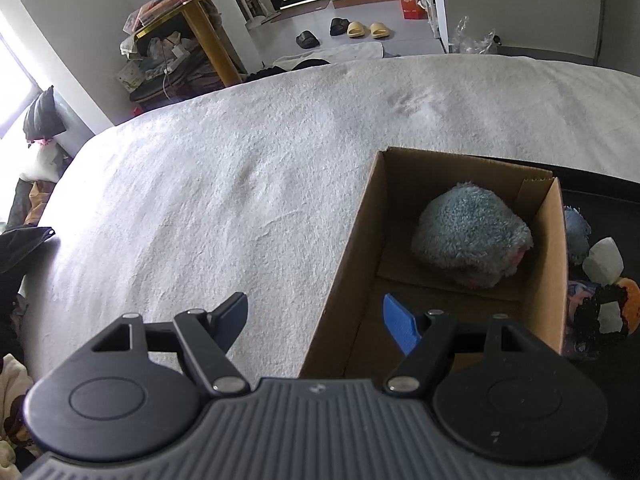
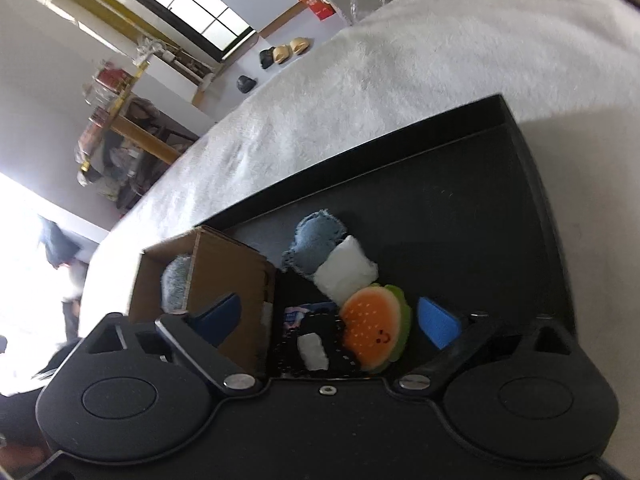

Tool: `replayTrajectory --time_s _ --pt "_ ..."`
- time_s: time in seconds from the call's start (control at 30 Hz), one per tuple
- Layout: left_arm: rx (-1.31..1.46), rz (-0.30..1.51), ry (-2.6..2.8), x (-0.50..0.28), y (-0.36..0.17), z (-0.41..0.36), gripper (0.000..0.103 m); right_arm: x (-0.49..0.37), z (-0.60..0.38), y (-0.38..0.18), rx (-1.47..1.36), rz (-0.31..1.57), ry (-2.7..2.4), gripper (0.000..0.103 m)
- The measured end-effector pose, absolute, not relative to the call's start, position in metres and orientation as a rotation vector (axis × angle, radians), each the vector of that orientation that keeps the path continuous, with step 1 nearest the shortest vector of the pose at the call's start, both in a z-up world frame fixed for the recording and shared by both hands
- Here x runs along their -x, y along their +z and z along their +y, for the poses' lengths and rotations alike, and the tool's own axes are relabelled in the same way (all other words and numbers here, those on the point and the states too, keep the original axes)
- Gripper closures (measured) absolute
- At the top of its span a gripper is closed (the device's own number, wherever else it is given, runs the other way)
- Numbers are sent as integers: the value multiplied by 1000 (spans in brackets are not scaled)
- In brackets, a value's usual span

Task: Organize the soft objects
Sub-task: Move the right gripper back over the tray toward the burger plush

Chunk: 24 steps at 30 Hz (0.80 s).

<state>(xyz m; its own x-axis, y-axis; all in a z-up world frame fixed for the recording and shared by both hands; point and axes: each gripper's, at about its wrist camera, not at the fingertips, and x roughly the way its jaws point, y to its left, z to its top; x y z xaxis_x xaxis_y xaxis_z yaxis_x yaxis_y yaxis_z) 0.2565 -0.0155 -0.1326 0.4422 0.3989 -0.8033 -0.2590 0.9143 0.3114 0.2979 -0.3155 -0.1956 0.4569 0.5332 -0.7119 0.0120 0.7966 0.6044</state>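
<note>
An open cardboard box [image 1: 548,240] stands on a white fluffy blanket [image 1: 240,184], with a fluffy grey-blue plush [image 1: 472,236] inside it. My left gripper [image 1: 316,316] is open and straddles the box's near left wall without touching the plush. To the right of the box lies a black tray [image 2: 440,184] holding a denim-blue cushion [image 2: 316,240], a small white pillow [image 2: 346,272], an orange burger plush [image 2: 372,328] and a black plush with a white patch [image 2: 316,348]. My right gripper [image 2: 328,320] hovers open over the burger and the black plush, its pads clear of both.
The blanket [image 2: 400,60] spreads wide behind the box [image 2: 228,272] and tray. Beyond the bed are slippers [image 1: 362,29] on the floor, a yellow-legged table [image 1: 200,20] with clutter under it, and an orange carton [image 1: 410,0]. Dark clothes [image 1: 20,248] lie at the bed's left edge.
</note>
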Motion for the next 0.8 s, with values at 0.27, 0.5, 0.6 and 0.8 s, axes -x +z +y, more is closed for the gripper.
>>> replayTrajectory --time_s 0.27,0.5,0.6,0.8 --pt "-157 1025 426 -260 -130 -19 30 -303 -324 -209 -640 1089 325 43" --pt "-160 1033 436 -262 -131 -19 30 -305 -333 -229 -693 1142 281 62" --pt "-161 1036 435 -263 -132 -19 30 -305 -331 -234 -706 1158 289 62" --pt "-160 1042 429 -261 -134 -19 30 -305 -322 -245 -659 1199 262 71"
